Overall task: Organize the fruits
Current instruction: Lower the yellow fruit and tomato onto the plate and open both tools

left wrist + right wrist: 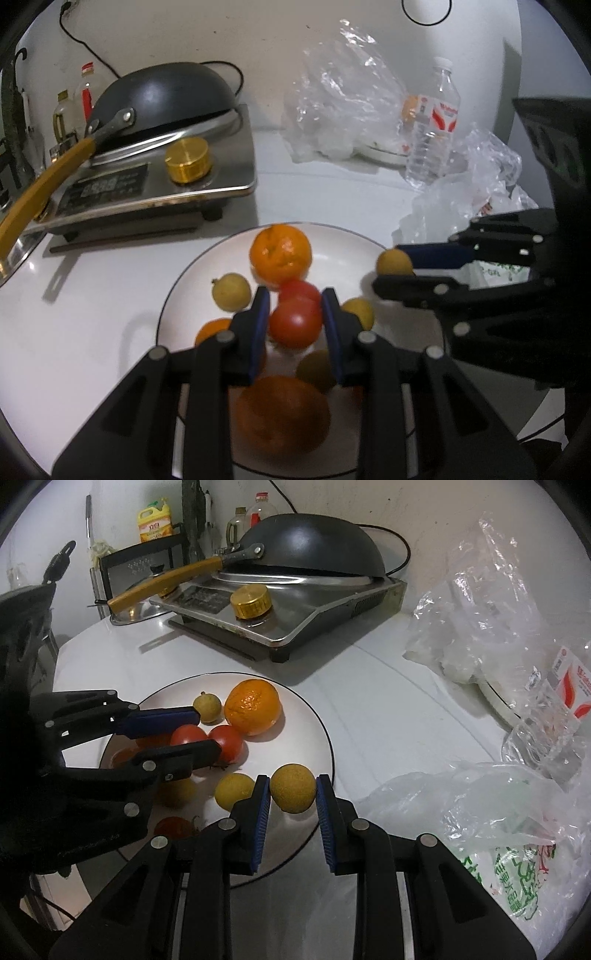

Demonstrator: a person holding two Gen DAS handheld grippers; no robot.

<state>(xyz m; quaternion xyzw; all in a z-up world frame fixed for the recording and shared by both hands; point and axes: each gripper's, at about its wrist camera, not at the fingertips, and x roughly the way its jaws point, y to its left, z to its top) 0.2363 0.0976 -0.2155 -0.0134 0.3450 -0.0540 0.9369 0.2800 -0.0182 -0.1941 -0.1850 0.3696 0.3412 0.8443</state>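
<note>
Risk first. The right gripper (pixel 293 794) is clamped on a small round yellow-brown fruit (pixel 292 788) and holds it just over the rim of the white plate (pixel 317 716), at the plate's 5 o'clock in the right wrist view. The pads bear only on the fruit's two sides, so a slight slackening would likely let it drop; landing on the rim, it could roll off onto the worktop (pixel 388 709) toward the plastic bags (pixel 480 812) at 3 o'clock.

The left gripper (pixel 295 314) is closed on a red tomato (pixel 294 322) near the plate's centre. A second tomato (pixel 299 290) sits directly behind it at 12 o'clock, touching or nearly so, and the large orange (pixel 280 254) lies beyond that. Lifting or shifting the held tomato may nudge these neighbours and set the loose round fruit rolling. Whether the held tomato is resting on the plate or raised clear of it cannot be told from either view.

The two grippers stand close together over one plate; the right one reaches in from 3 o'clock in the left wrist view, so a crossing move risks a collision
</note>
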